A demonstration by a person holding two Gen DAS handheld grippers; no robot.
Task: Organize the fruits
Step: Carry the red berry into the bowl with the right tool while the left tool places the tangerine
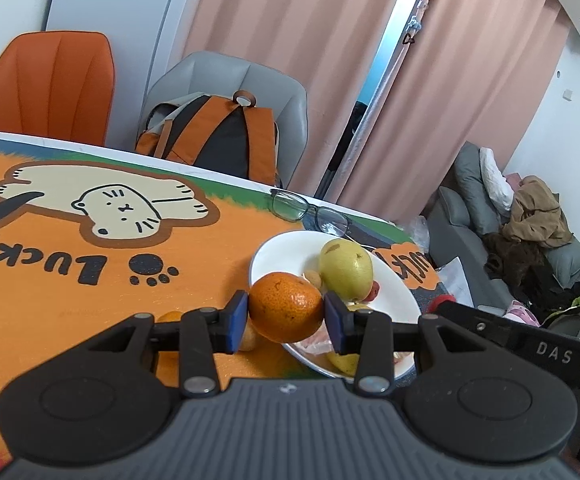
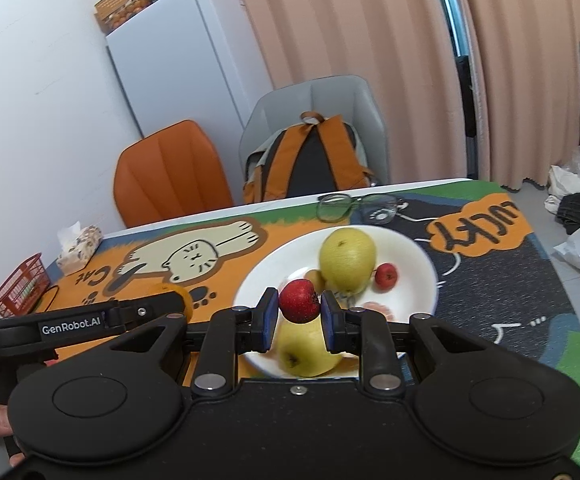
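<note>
Clearly readable writing: "GenRobot.AI" on the left tool's black arm in the right wrist view; "DAS" on the right tool's arm in the left wrist view; "LUCKY" and "Cat" printed on the cartoon table mat.
Left gripper: closed partway, its blue pads pressing both sides of a mandarin, held above the mat at the near left rim of the plate.
Right gripper: closed to a narrow gap on a small red fruit, held over the near part of the plate.
Orientation: the mandarin is round, with no long axis I can tell; the red fruit is nearly round, and which way its stem end points I cannot tell.
White plate: holds a large yellow-green pear at the far side, a second small red fruit just right of it, a small brownish fruit at its left, a yellow apple at the near edge with its stem end facing the camera, and peeled pinkish-orange segments.
Off the plate: another orange fruit on the mat, left of the plate, mostly hidden behind the tool.
Beyond the plate: eyeglasses on the mat.
Table's far left corner: red basket and a tissue pack.
Chairs: an orange one, and a grey one carrying an orange-and-black backpack.
</note>
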